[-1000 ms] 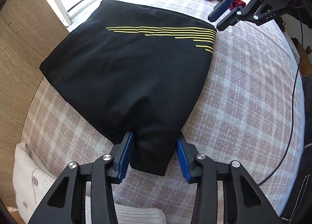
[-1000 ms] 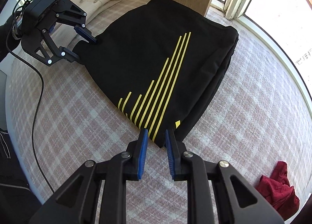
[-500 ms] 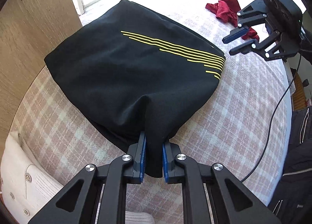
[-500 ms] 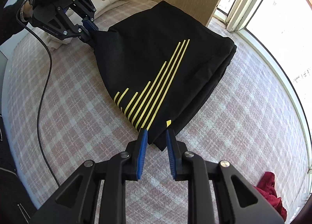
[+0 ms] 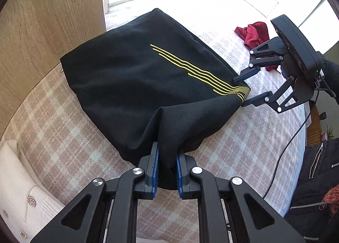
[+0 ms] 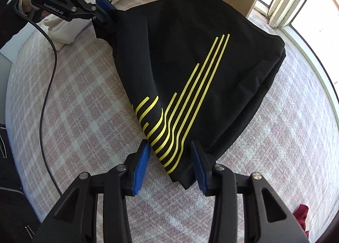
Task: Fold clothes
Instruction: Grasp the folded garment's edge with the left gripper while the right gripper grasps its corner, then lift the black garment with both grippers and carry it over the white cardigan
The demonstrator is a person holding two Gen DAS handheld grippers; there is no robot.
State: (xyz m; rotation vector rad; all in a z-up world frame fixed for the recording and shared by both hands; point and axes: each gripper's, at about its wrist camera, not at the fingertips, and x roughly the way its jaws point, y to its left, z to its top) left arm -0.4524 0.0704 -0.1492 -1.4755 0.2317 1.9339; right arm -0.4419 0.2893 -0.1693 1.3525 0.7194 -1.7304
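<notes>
A black garment with yellow stripes (image 5: 137, 78) lies folded on the pink checked cover (image 5: 63, 137). My left gripper (image 5: 166, 152) is shut on its near plain corner, which is bunched and raised off the cover. In the right wrist view that gripper (image 6: 106, 8) shows at the far left of the black garment (image 6: 190, 42). My right gripper (image 6: 169, 149) straddles the striped corner. Its jaws are opening, and the cloth lies between the pads without being pressed. From the left wrist view the right gripper (image 5: 240, 91) sits at the garment's right corner.
A folded white cardigan (image 5: 19, 190) (image 6: 70, 29) lies beside the left gripper. A crumpled red garment (image 5: 254, 33) (image 6: 302, 215) sits beyond the right gripper. A wooden panel (image 5: 42, 20) backs the bed. A black cable (image 6: 48, 86) trails over the cover, and a black jacket (image 5: 313, 179) hangs at its edge.
The left gripper closed on the plain corner and lifted it, pulling the cloth taut. The right gripper sank over the striped corner and its jaws widened.
</notes>
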